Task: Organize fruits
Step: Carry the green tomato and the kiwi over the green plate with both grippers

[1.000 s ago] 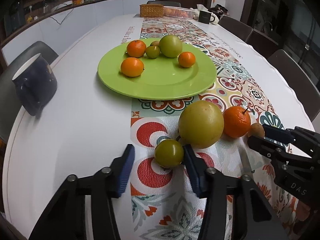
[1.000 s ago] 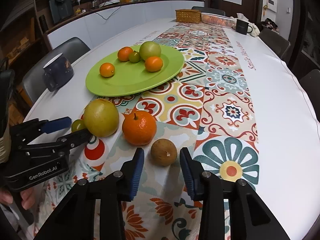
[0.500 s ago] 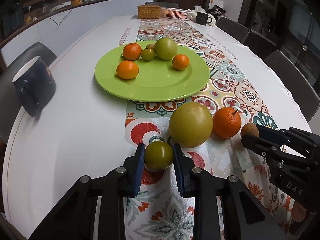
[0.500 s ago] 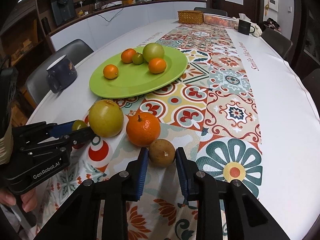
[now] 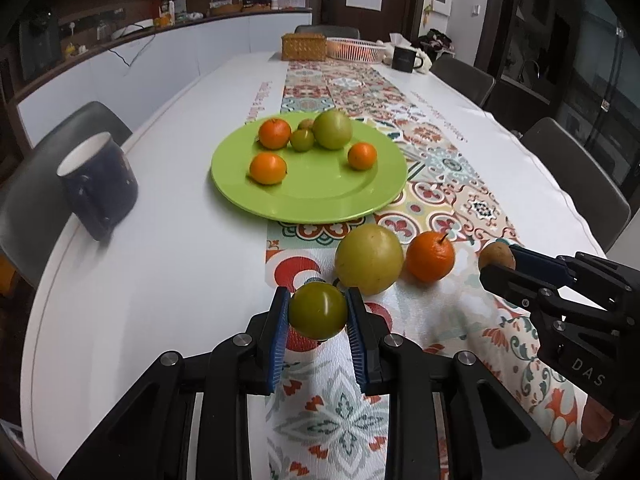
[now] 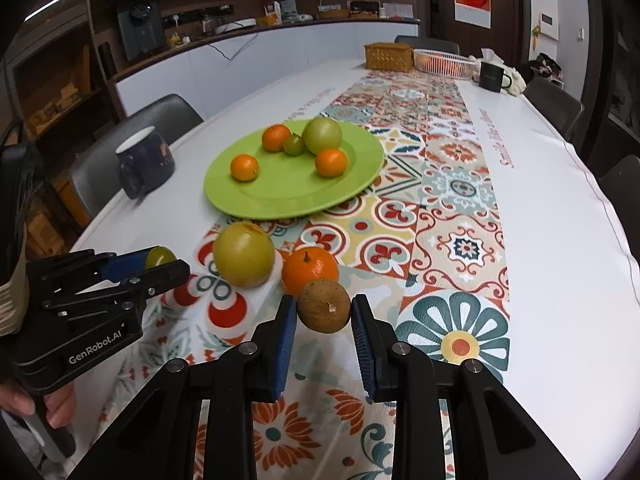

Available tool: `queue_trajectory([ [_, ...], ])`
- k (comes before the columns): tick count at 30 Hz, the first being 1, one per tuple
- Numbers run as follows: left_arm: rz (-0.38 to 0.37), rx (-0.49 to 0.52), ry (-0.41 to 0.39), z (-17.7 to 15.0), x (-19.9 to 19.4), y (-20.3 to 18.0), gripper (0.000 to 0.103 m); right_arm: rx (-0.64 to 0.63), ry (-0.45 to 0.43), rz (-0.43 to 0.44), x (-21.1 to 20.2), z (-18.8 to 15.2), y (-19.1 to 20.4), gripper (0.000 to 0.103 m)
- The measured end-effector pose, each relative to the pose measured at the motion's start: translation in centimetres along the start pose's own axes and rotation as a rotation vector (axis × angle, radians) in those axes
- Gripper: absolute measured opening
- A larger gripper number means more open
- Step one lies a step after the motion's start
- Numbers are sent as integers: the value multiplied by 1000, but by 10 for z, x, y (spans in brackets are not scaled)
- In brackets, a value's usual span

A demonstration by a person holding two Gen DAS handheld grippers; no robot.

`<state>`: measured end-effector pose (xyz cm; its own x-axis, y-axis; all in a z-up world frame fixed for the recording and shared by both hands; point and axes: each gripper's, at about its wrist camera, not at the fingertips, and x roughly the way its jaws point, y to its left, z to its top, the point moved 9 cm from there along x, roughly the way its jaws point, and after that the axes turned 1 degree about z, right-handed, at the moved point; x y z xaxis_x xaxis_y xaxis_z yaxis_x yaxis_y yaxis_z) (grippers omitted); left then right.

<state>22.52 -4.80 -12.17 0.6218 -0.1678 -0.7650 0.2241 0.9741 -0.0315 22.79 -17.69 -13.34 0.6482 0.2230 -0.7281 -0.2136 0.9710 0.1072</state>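
My left gripper (image 5: 318,312) is shut on a small green fruit (image 5: 318,311) and holds it just above the patterned runner. My right gripper (image 6: 324,312) is shut on a small brown fruit (image 6: 324,306), also lifted slightly. It shows at the right of the left wrist view (image 5: 496,256). A large yellow-green fruit (image 5: 369,258) and an orange with a stem (image 5: 430,256) lie on the runner between the grippers. The green plate (image 5: 320,204) beyond holds several fruits: oranges, a large green one and small ones.
A dark blue mug (image 5: 98,190) stands at the table's left edge. A wicker box (image 5: 304,47), a white basket (image 5: 354,48) and a black mug (image 5: 404,58) stand at the far end. Chairs ring the table.
Both grippers closed on their fruits: the left on the small green fruit, the right on the brown one. Both fruits have since risen a little off the runner.
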Motion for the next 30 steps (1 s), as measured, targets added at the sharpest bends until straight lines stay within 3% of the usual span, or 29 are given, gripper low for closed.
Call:
queue_trajectory([
  [14,14,21,-132,35,-53,-1,28,-45,-123,53,-42,34,22,29],
  [30,23,17,-187,96,-44,14,28,-96,-217,86,-33,109,33,29],
])
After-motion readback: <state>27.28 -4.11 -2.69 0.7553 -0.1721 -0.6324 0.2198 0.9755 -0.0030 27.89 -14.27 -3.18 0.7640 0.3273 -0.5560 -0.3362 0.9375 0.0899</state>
